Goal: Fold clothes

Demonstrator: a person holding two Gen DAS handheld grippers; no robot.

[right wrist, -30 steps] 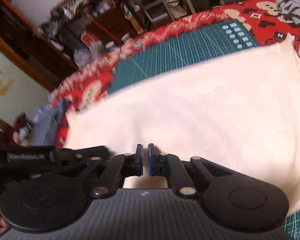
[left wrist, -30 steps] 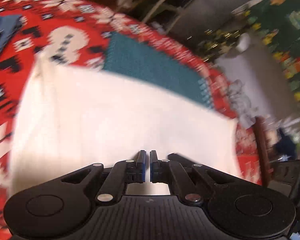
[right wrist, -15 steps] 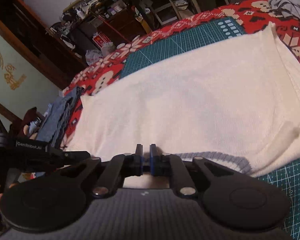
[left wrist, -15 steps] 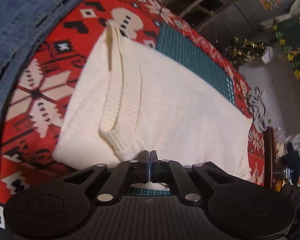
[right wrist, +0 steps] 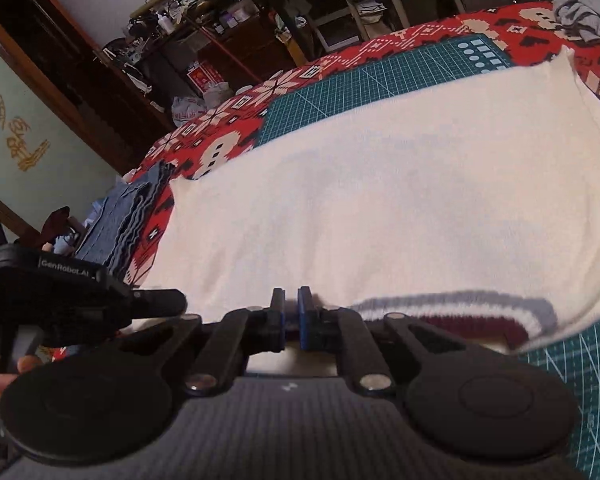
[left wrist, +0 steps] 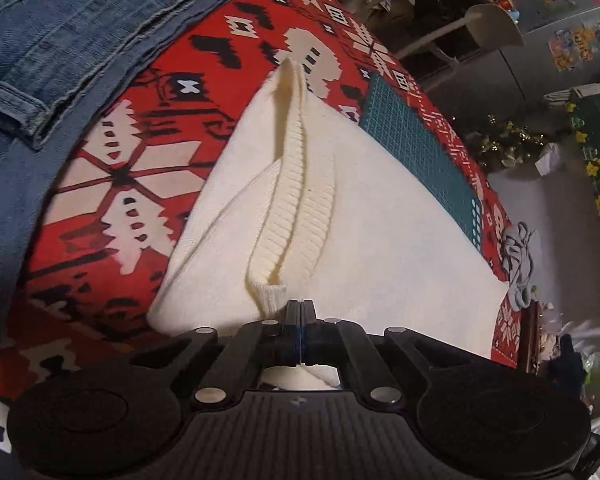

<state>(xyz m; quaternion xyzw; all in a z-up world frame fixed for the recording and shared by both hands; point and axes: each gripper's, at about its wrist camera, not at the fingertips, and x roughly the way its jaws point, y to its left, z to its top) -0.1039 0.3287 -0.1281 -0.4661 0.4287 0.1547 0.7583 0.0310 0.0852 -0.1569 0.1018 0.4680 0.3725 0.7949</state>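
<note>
Across frame centre, cream sweater (left wrist: 380, 220) half-folded on cutting mat (left wrist: 420, 152). Left gripper (left wrist: 301, 320) pinched on near hem; right gripper (right wrist: 291, 312) narrow, apparently clamping hem. Fold step underway; next: lay edge down, release.

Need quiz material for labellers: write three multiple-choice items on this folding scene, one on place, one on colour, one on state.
1. Where do the jeans lie?
A) beside the cream sweater, on the red patterned cloth
B) on top of the sweater
C) on the floor

2. What colour is the cutting mat?
A) yellow
B) teal
C) pink

3. How do the left tongs stand?
A) wide open
B) out of view
C) shut

Answers: 1 A, the denim lies left of the sweater on the cloth; 2 B, its gridded surface shows teal beyond the sweater; 3 C, the pads meet with no gap.
</note>
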